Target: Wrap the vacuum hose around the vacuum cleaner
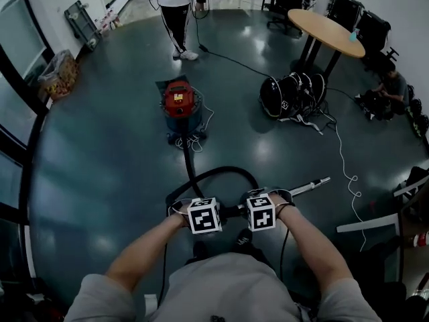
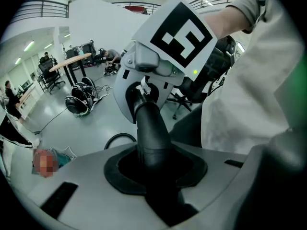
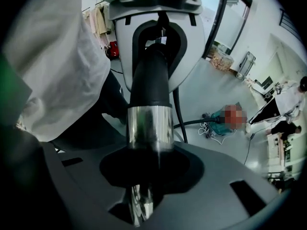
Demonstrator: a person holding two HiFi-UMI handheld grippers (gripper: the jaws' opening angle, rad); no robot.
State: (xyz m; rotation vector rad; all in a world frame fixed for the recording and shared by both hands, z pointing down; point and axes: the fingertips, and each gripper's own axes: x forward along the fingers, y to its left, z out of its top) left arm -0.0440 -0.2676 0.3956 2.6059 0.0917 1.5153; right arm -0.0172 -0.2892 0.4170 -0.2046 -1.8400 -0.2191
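The red and blue vacuum cleaner (image 1: 179,104) stands on the dark floor some way ahead of me. Its black hose (image 1: 214,173) runs from it, loops on the floor and rises to my hands. My left gripper (image 1: 201,213) is shut on the hose's black handle end (image 2: 151,128). Right beside it, my right gripper (image 1: 263,210) is shut on the chrome wand (image 3: 148,126), where it joins the black handle. The wand (image 1: 310,187) sticks out to the right past my right hand. The two grippers face each other, close together in front of my body.
A person (image 1: 177,12) stands beyond the vacuum cleaner with a black cord (image 1: 228,58) trailing on the floor. A round wooden table (image 1: 326,31) and black bags (image 1: 291,94) are at the back right, where a person (image 1: 392,86) sits. A white cable (image 1: 345,159) snakes along the right.
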